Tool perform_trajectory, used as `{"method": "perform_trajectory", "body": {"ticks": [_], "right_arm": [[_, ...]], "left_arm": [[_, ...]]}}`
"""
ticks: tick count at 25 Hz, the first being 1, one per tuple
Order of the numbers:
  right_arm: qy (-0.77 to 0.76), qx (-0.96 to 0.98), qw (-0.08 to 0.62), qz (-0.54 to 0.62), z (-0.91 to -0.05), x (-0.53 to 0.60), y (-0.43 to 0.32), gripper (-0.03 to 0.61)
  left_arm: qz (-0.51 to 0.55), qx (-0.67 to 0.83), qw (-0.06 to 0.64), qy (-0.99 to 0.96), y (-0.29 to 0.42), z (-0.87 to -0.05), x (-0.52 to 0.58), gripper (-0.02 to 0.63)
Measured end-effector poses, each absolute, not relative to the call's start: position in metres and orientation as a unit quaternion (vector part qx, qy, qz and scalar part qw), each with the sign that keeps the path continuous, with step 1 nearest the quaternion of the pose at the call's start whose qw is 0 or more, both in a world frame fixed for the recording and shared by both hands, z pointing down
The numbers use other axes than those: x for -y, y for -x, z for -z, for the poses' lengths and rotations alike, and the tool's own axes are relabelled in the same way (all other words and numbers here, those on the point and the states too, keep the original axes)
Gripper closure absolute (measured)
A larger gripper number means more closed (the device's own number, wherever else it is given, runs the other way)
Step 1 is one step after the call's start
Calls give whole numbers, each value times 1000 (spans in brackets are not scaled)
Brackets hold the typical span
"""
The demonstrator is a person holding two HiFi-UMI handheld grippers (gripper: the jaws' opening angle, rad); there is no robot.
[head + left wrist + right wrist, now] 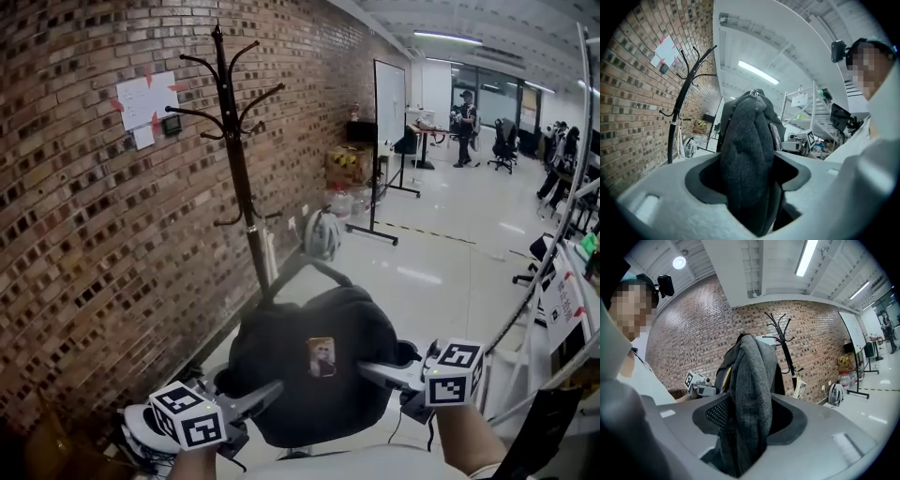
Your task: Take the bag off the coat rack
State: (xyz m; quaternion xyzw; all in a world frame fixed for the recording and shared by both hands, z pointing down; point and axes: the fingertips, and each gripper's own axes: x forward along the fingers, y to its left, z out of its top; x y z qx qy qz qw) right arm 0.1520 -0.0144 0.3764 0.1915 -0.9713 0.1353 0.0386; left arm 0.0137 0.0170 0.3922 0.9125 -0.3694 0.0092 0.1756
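A dark grey bag (300,328) with a small picture patch on its front hangs in the air between my two grippers, clear of the coat rack (236,159). The rack is a dark pole with curved hooks, standing bare by the brick wall behind the bag. My left gripper (262,396) is shut on the bag's left side. My right gripper (375,373) is shut on its right side. In the left gripper view the bag's cloth (747,164) fills the gap between the jaws. The right gripper view also shows cloth (750,399) pinched between the jaws.
The brick wall (75,234) runs along the left. A white helmet-like thing (323,234) lies near the rack's foot. Further back are boxes (347,164) and a whiteboard on wheels (389,103). A white metal shelf frame (562,281) stands close on the right.
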Motion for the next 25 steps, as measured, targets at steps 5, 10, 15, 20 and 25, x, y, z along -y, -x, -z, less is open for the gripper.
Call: {"method": "perform_trajectory", "body": {"ticks": [5, 10, 15, 20, 25], "right_arm": [[-185, 973, 34, -130, -377, 4, -146, 376], [-178, 976, 35, -125, -372, 3, -138, 374], [-173, 976, 29, -126, -370, 6, -133, 374], [-165, 978, 32, -126, -375, 10, -126, 374], [-161, 979, 31, -120, -375, 13, -121, 374]], "left_arm": [[-8, 378, 173, -910, -9, -390, -28, 314], [-8, 384, 167, -908, -1, -385, -31, 314], [-9, 389, 165, -906, 4, -381, -28, 314], [-9, 391, 171, -904, 10, -386, -26, 314], [-8, 393, 169, -904, 15, -387, -22, 314]]}}
